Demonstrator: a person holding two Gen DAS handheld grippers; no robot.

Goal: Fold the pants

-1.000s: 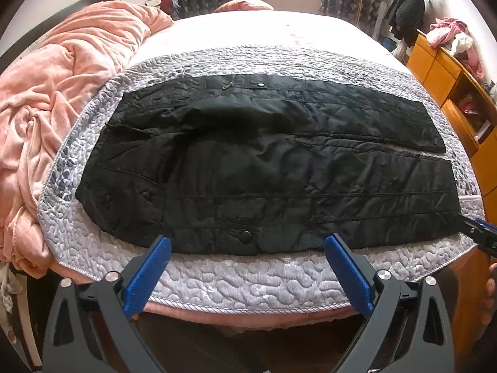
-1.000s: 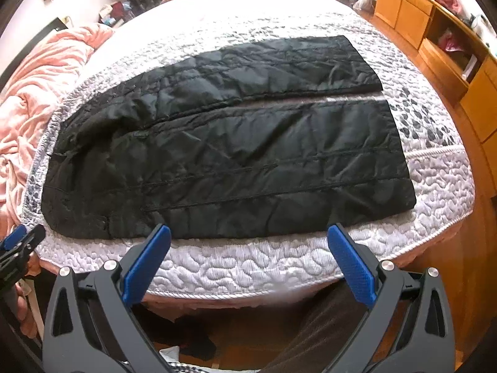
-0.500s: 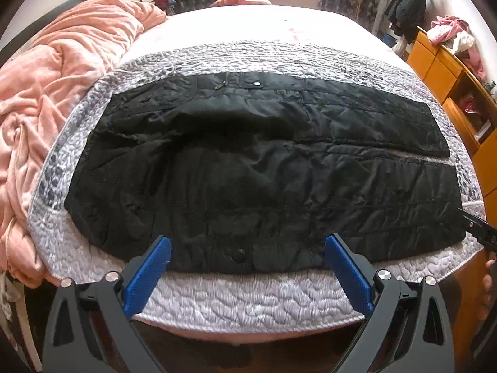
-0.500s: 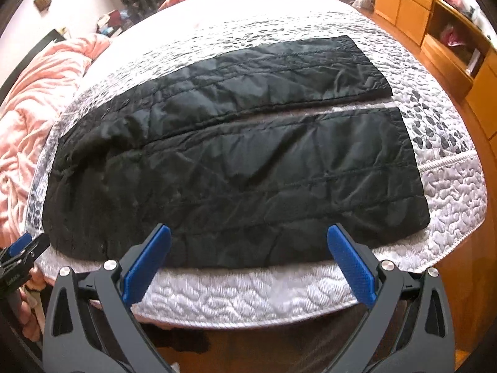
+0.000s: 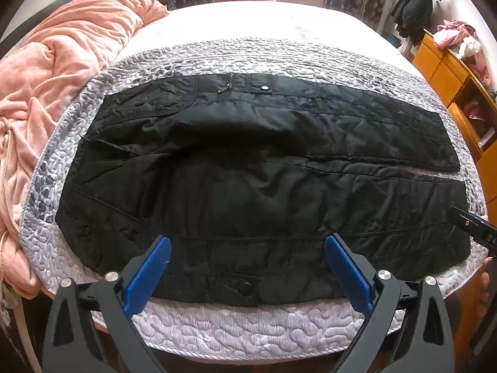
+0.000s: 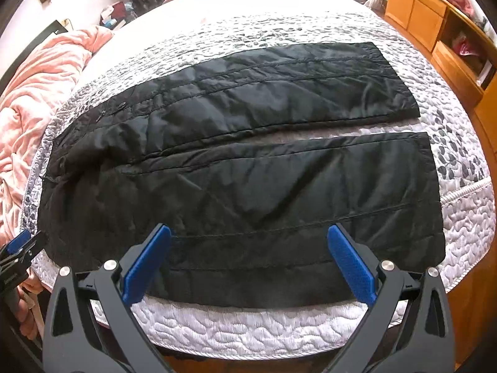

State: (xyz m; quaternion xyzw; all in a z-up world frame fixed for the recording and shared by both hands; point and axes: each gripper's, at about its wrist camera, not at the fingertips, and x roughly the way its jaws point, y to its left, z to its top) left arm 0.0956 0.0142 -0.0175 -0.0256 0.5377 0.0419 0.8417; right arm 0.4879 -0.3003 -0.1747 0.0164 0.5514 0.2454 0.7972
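Nearby: pink blanket (image 5: 62, 71) left of left tool (image 5: 247, 267); black pants (image 5: 254, 180) flat ahead on bed (image 5: 248, 329); both tools, right tool (image 6: 248, 264) included, spread apart, empty.

Both grippers' jaws wide apart

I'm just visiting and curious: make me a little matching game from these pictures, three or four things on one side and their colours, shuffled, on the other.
Things:
1. pants
2. blanket bunched at the left of the bed
3. cabinet at the right
4. left gripper finger pads

Colours:
A. orange wood
B. blue
C. black
D. pink

Pairs: 1-C, 2-D, 3-A, 4-B
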